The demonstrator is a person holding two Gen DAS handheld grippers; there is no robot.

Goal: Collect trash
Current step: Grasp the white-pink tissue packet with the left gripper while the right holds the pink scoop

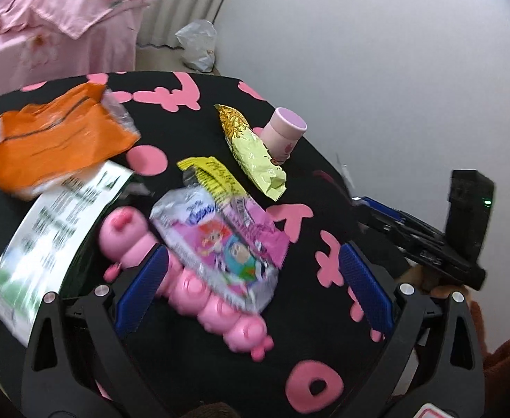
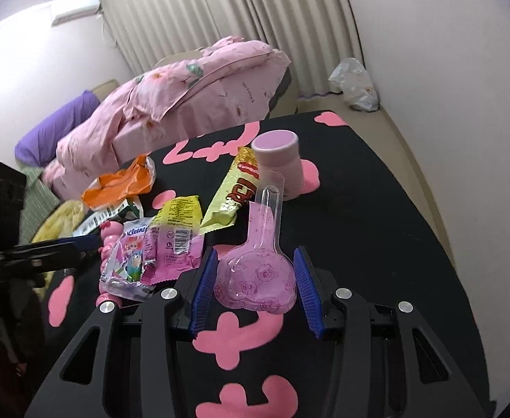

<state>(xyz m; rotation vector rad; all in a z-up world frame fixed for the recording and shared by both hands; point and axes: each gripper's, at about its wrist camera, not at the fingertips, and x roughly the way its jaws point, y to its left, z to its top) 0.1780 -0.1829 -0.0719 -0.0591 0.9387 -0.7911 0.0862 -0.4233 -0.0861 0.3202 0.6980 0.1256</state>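
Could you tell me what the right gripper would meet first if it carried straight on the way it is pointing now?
Probably the clear purple plastic blister shell, already lying between the right gripper's pads; whether they press it is unclear.

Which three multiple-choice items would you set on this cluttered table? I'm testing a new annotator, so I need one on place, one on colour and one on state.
1. Where does the yellow wrapper lie? A against the pink cup; B inside a bin; C on the floor.
2. What colour is the crumpled bag on the tablecloth? A green; B orange; C purple.
3. How is the pink cup? A upright; B on its side; C crushed.
Key: A, its edge meets the cup's base; B, it is plainly orange; A, its round top faces up.
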